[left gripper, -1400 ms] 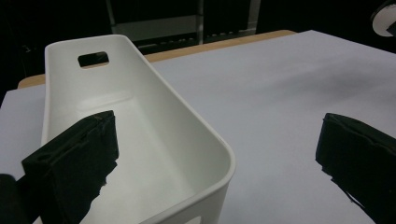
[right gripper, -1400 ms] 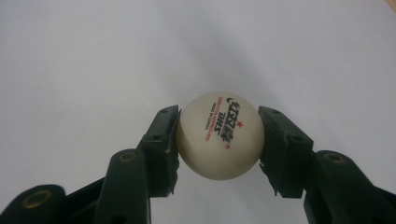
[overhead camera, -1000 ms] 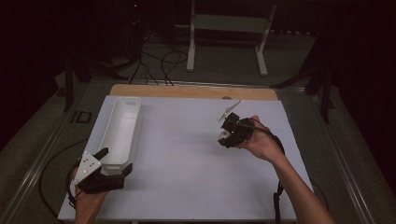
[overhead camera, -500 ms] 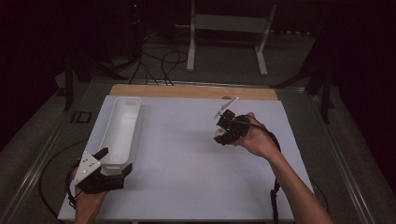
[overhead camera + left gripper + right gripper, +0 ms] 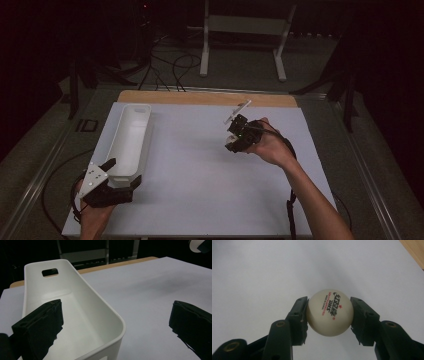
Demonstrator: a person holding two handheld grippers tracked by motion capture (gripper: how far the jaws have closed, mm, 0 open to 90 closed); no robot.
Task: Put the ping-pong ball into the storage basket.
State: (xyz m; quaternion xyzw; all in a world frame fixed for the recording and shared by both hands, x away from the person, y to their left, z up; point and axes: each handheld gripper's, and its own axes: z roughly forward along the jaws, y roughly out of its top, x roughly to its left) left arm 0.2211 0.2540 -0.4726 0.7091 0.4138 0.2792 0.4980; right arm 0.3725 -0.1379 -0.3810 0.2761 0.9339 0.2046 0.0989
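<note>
Worktop (image 5: pixel 200 190): white sheet, bare between bin and ball.
Bin (image 5: pixel 129 140): long white plastic bin with a handle slot, empty; the landmark.
Left hand-held gripper (image 5: pixel 117 172): jaws spread wide, straddling the bin's near end wall without pinching it.
Right hand-held gripper (image 5: pixel 329 315): clamped on the table-tennis ball, well right of the bin.
Table-tennis ball (image 5: pixel 330 313): pinched at its widest.
Advice: carry level over the bin, lower inside, then release.

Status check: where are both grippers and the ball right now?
Right gripper shut on ping-pong ball, above white table. Left gripper open, straddling white bin rim. Path to bin looks clear.
</note>
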